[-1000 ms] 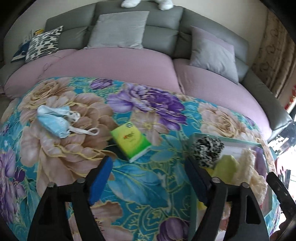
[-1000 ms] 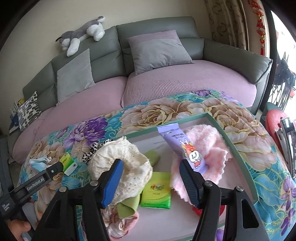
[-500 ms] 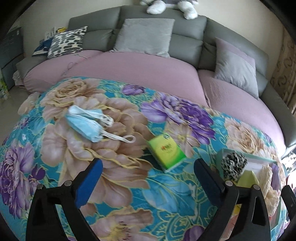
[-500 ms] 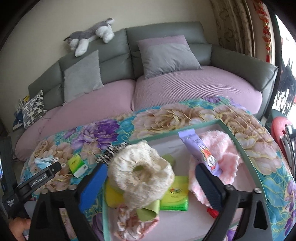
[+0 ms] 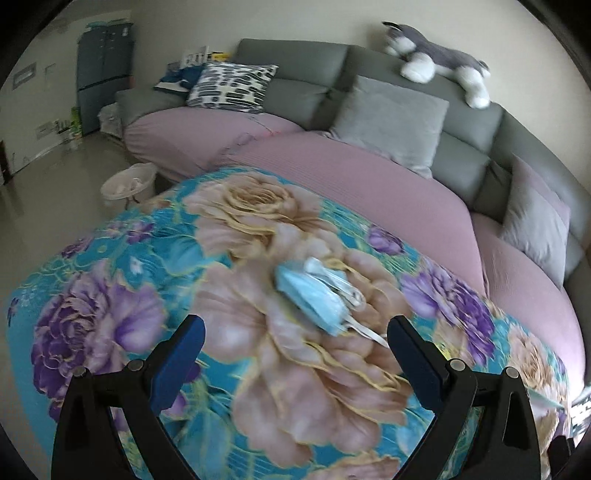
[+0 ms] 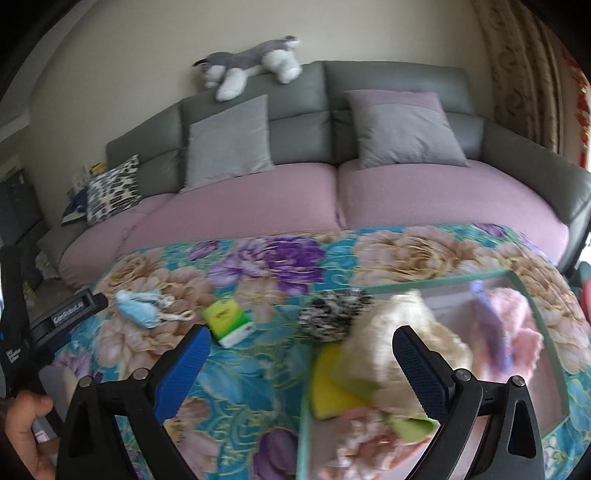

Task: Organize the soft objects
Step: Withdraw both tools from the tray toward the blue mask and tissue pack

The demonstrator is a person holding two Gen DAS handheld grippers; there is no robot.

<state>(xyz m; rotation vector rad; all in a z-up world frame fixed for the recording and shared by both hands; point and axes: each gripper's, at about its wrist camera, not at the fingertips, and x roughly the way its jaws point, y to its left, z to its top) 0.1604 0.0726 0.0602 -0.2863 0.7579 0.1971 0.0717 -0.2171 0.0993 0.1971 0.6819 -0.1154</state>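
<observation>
Face masks (image 5: 314, 293) on floral cloth (image 5: 258, 369), left fingers (image 5: 181, 354) spread

Big curved grey sofa (image 6: 388, 96) is taking up most of the room, with pinkish-purple covers (image 6: 258, 199) sitting over the seat cushions. A couple of plain grey pillows (image 6: 227, 136) are leaning against the backrest, plus a black-and-white patterned pillow (image 5: 232, 86) at the far end. A grey and white plush dog (image 6: 251, 62) is lying along the top of the sofa back. Wall (image 5: 295, 22) behind is plain cream. A floral blanket (image 5: 110, 258) in teal, purple and beige is spreading over the surface up front. Glossy pale floor (image 5: 44, 177) is reflecting daylight, a dark cabinet (image 5: 103, 74) is standing in the corner, and patterned curtains (image 6: 524, 74) are hanging on the bright side.
</observation>
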